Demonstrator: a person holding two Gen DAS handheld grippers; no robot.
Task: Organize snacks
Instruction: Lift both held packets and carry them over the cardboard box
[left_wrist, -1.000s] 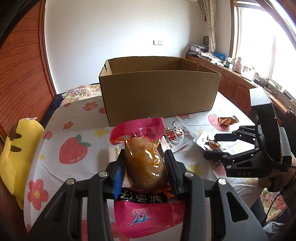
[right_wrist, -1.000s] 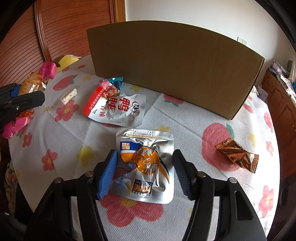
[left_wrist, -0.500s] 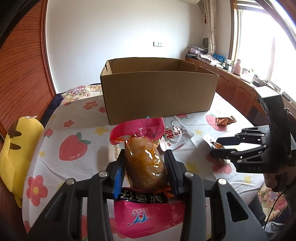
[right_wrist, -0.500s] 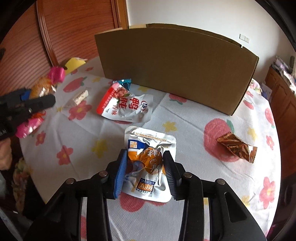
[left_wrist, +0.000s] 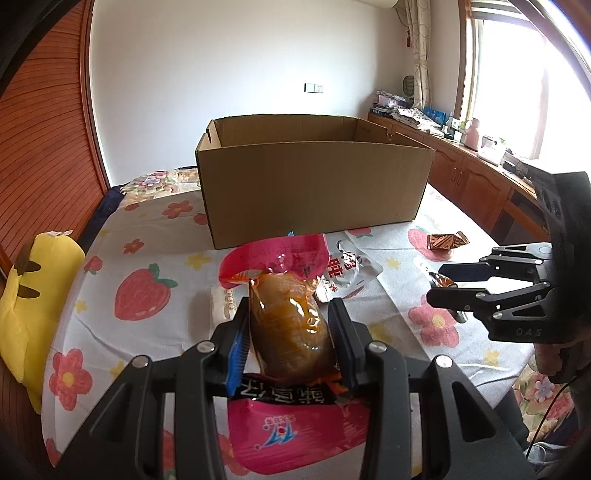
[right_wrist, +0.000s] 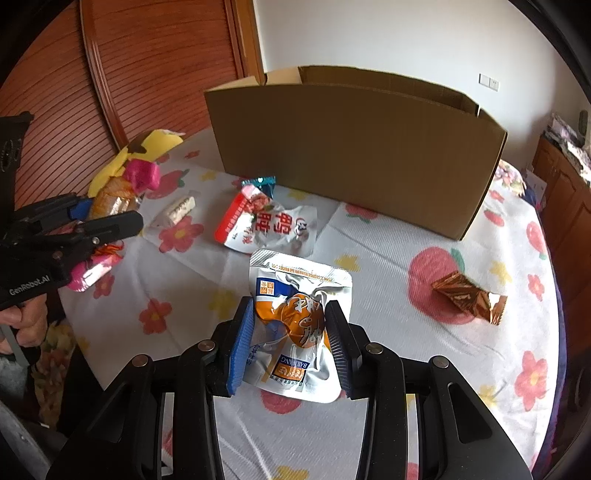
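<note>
My left gripper (left_wrist: 290, 325) is shut on a pink-ended pack of brown meat (left_wrist: 288, 325), held above the table near its front; it also shows in the right wrist view (right_wrist: 110, 195). My right gripper (right_wrist: 290, 325) is shut on a silver pouch with an orange label (right_wrist: 295, 328), lifted just above the table. The open cardboard box (left_wrist: 314, 184) stands at the far side of the table, also in the right wrist view (right_wrist: 351, 147). A white and red pouch (right_wrist: 266, 225), a small white bar (right_wrist: 177, 208), a teal packet (right_wrist: 260, 182) and a copper-foil snack (right_wrist: 465, 297) lie on the cloth.
The round table carries a white cloth with strawberries and flowers (left_wrist: 147, 295). A yellow plush toy (left_wrist: 33, 284) sits at the table's left edge. Wooden panelling (left_wrist: 44, 147) is on the left, and a cluttered wooden sideboard (left_wrist: 480, 166) runs under the window on the right.
My right gripper closed on the silver pouch and raised it off the cloth. My left gripper has kept its hold on the pink pack and risen a little.
</note>
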